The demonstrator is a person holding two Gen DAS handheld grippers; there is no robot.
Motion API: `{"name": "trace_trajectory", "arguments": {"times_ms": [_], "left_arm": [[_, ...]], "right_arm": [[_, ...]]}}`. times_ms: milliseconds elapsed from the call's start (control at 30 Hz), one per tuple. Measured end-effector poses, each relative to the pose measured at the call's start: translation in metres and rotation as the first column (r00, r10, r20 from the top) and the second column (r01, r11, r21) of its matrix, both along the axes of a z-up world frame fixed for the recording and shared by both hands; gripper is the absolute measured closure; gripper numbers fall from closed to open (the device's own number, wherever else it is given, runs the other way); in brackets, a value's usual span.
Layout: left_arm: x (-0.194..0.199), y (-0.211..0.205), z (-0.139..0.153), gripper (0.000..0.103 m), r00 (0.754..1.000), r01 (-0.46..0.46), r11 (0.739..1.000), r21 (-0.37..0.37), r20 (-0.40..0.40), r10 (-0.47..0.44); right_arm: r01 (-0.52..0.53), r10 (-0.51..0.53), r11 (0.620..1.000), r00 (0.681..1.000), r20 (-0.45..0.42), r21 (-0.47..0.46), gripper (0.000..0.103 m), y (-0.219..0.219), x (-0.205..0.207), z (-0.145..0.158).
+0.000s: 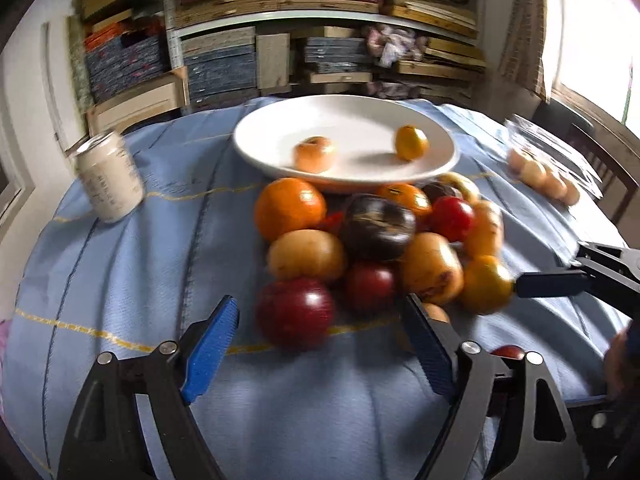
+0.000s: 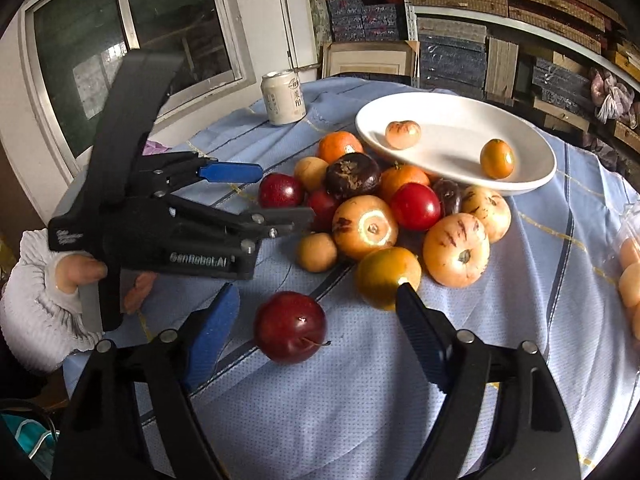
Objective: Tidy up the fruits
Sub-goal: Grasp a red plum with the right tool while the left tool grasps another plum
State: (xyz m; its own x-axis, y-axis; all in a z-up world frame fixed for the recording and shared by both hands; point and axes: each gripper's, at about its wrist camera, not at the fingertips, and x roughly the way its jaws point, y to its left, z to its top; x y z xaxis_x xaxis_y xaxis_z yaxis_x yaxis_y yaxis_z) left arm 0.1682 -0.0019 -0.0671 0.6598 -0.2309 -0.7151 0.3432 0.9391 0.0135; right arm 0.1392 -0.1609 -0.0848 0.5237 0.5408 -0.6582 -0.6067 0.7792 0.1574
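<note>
A pile of fruits lies on the blue cloth in front of a white plate: oranges, yellow-tan fruits, dark purple ones and red plums. Two small fruits rest in the plate. My left gripper is open, with a red plum just ahead between its pads, not pressed. My right gripper is open around a lone red plum without touching it. Its right fingertip meets a yellow-orange fruit.
A pale drink can stands at the cloth's far left. A clear bag of pale round fruits lies at the right edge. A hand in a white sleeve holds the left gripper. Shelves of stacked boards fill the background.
</note>
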Motion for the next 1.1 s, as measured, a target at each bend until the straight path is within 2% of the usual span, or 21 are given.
{"name": "trace_trajectory", "arguments": {"times_ms": [133, 233, 300, 400, 500, 633, 767, 1000, 1100], "left_arm": [[0.000, -0.002, 0.000, 0.022, 1.000, 0.006, 1.000, -0.008, -0.006, -0.006], [0.002, 0.003, -0.003, 0.030, 1.000, -0.008, 1.000, -0.015, -0.026, 0.008], [0.005, 0.006, -0.005, 0.041, 0.999, -0.024, 1.000, -0.017, -0.043, 0.023], [0.007, 0.010, -0.005, 0.046, 0.998, -0.023, 0.998, -0.058, -0.066, 0.019], [0.006, 0.009, -0.004, 0.051, 0.998, -0.020, 0.998, -0.051, -0.059, 0.017], [0.004, 0.008, -0.004, 0.052, 0.998, -0.021, 0.999, -0.046, -0.061, 0.018], [0.004, 0.008, -0.005, 0.053, 0.998, -0.021, 0.999, -0.044, -0.063, 0.018], [0.004, 0.009, -0.005, 0.056, 0.998, -0.023, 0.999, -0.049, -0.062, 0.020], [0.004, 0.009, -0.005, 0.056, 0.998, -0.017, 0.999, -0.048, -0.061, 0.014]], "right_arm": [[-0.001, 0.001, 1.000, 1.000, -0.001, 0.005, 0.025, -0.001, -0.001, 0.001], [0.001, -0.001, 1.000, 1.000, -0.006, 0.004, 0.025, -0.001, -0.001, 0.001], [0.002, -0.002, 1.000, 1.000, -0.006, -0.002, 0.025, -0.001, -0.001, 0.000], [0.003, -0.003, 1.000, 1.000, -0.002, -0.009, 0.027, -0.001, -0.002, 0.000], [0.007, -0.007, 1.000, 1.000, 0.007, -0.019, 0.031, -0.002, -0.003, 0.001], [0.004, -0.003, 1.000, 1.000, 0.013, -0.018, 0.037, -0.002, -0.005, 0.001], [-0.009, 0.010, 1.000, 1.000, 0.017, -0.011, 0.050, -0.003, -0.009, 0.006], [-0.054, 0.055, 0.998, 0.998, 0.006, -0.035, 0.053, 0.005, -0.014, 0.003], [-0.062, 0.061, 0.997, 0.998, -0.015, -0.042, 0.061, 0.008, -0.012, -0.001]]}}
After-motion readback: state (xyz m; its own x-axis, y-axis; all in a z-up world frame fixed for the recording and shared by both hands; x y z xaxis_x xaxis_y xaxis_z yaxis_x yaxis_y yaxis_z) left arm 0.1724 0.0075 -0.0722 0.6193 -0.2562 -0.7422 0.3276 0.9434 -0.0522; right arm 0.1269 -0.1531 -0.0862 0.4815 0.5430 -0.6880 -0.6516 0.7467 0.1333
